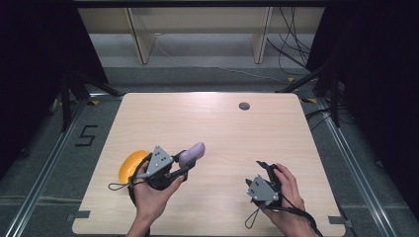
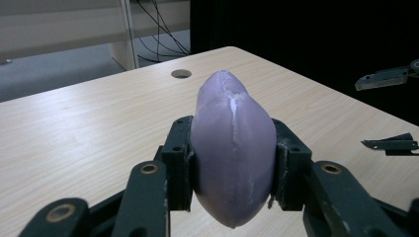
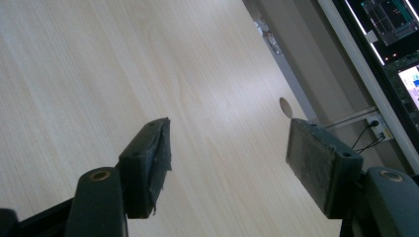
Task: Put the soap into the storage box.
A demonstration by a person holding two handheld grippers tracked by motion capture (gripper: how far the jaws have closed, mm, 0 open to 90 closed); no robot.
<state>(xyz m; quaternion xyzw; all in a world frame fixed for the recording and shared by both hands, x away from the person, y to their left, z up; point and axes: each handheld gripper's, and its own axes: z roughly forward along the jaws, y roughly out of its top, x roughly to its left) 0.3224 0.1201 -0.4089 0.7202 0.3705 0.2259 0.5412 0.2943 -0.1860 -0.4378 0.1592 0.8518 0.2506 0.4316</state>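
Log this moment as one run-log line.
left claw: shut on purple eggplant-shaped object, held above table | right claw: open, empty | yellow object: on table beside left hand

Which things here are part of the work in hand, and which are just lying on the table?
In the work:
- purple egg-shaped object, clamped in the left gripper

Lying about or idle:
- yellow rounded object, on the table beside the left hand
- right gripper, open, nothing between its jaws

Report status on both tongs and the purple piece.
Left tongs shut on purple piece. Right tongs open, empty. Yellow piece behind left hand.
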